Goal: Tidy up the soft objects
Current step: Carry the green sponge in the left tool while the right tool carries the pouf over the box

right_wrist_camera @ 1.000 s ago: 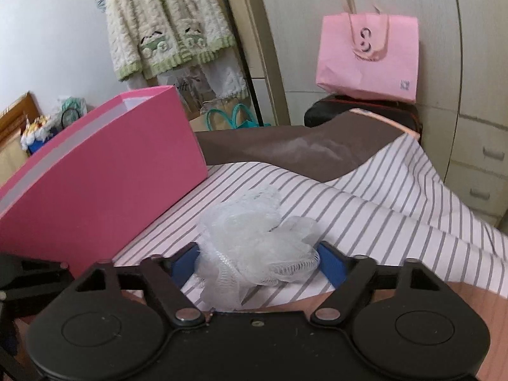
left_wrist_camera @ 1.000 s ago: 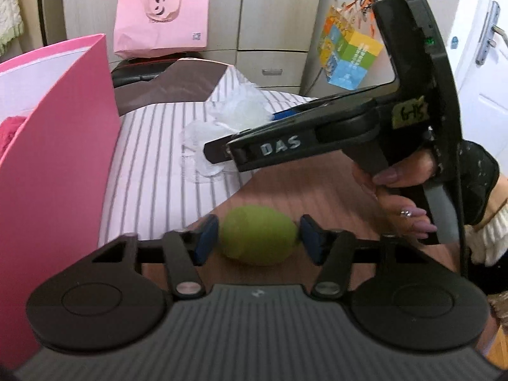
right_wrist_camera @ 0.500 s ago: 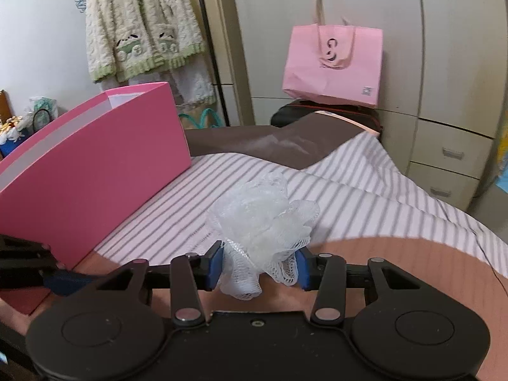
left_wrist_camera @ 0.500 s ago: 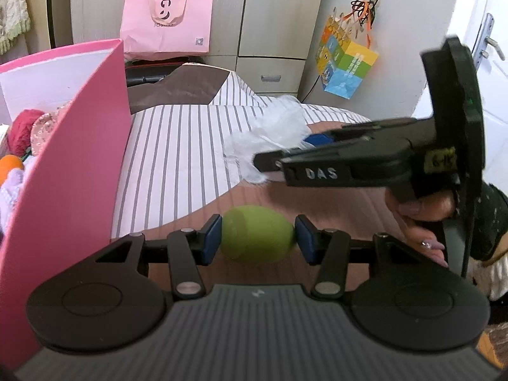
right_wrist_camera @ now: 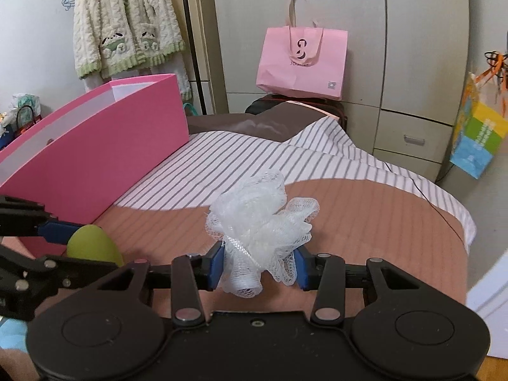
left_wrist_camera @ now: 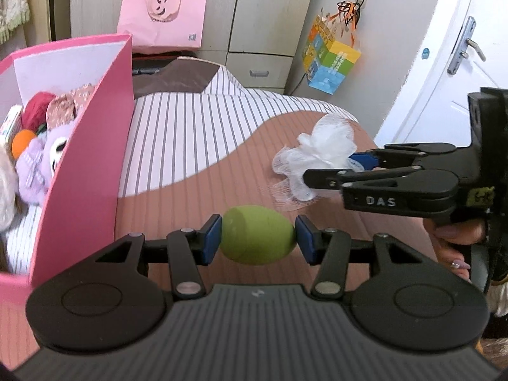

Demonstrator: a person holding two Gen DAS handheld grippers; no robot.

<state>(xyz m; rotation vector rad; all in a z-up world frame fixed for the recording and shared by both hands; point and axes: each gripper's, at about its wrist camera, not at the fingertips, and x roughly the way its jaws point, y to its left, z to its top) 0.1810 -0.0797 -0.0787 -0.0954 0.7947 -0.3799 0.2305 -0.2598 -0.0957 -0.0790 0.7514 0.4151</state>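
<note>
green sponge (left_wrist_camera: 257, 239): looking like smooth, matt foam
white mesh puff (right_wrist_camera: 262, 225): showing as rough, airy plastic netting
pink box (left_wrist_camera: 95, 146): appearing as matt card, white inside
left gripper (left_wrist_camera: 257, 239): showing matt black plastic, blue pads, metal pins
bed cover (left_wrist_camera: 177, 146): looking like striped cloth
pink bag (right_wrist_camera: 301, 60): reading as matt paper

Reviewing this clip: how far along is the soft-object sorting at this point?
Partly done. The pink box already holds several plush toys. In hand: the left hand-held gripper clamps a green sponge egg, and the right hand-held gripper clamps a white mesh pouf. Left: both must go into the box; neither is over it yet.
</note>
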